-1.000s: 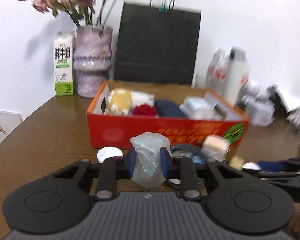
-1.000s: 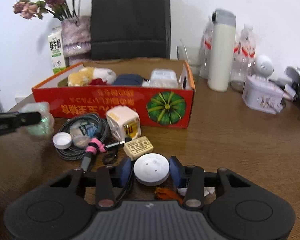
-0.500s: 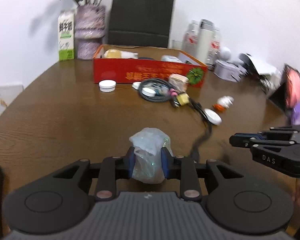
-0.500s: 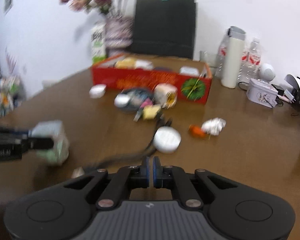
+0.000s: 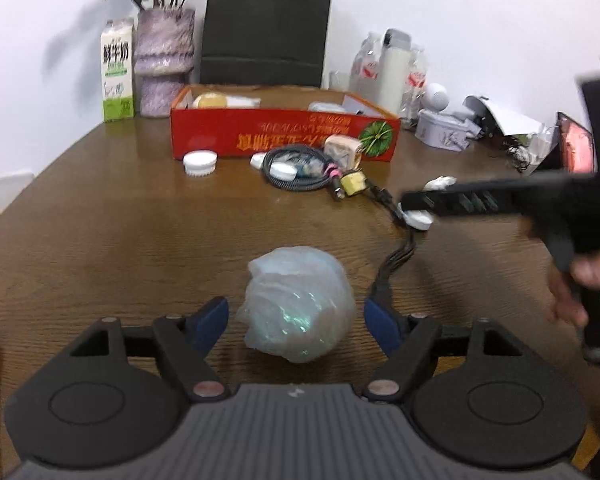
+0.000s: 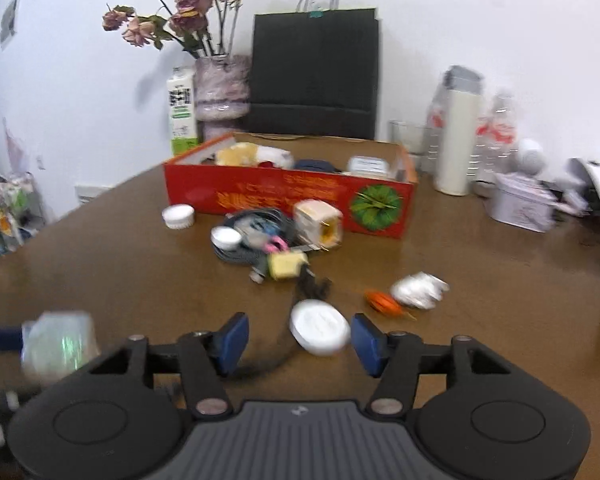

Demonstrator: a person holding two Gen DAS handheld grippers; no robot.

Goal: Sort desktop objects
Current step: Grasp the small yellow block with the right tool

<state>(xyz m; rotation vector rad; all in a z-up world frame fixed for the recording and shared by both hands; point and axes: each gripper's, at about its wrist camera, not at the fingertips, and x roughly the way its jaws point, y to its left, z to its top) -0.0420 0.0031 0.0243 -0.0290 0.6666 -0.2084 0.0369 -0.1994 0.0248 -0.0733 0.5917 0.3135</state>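
A crumpled clear plastic bag (image 5: pixel 296 304) rests on the brown table between the blue pads of my left gripper (image 5: pixel 298 324). Its jaws are opening, with a gap on each side of the bag. My right gripper (image 6: pixel 299 338) is also opening. A white round disc (image 6: pixel 320 332) with a dark cable lies between its pads, closer to the right one and not pressed. From the right wrist view the bag (image 6: pixel 58 346) shows blurred at the far left. The red cardboard box (image 6: pixel 288 200) with several items inside stands further back.
In front of the box lie a coiled cable (image 6: pixel 256 236), a white plug cube (image 6: pixel 318 226), a small yellow box (image 6: pixel 286 264) and a white cap (image 6: pixel 178 215). Crumpled paper (image 6: pixel 418 290) and an orange scrap (image 6: pixel 382 300) lie right. A vase, a milk carton, a black bag and bottles line the back.
My left gripper carried the bag back from the box, then spread its jaws and let go of it. My right gripper went from shut to open, and the white disc now lies between its pads.
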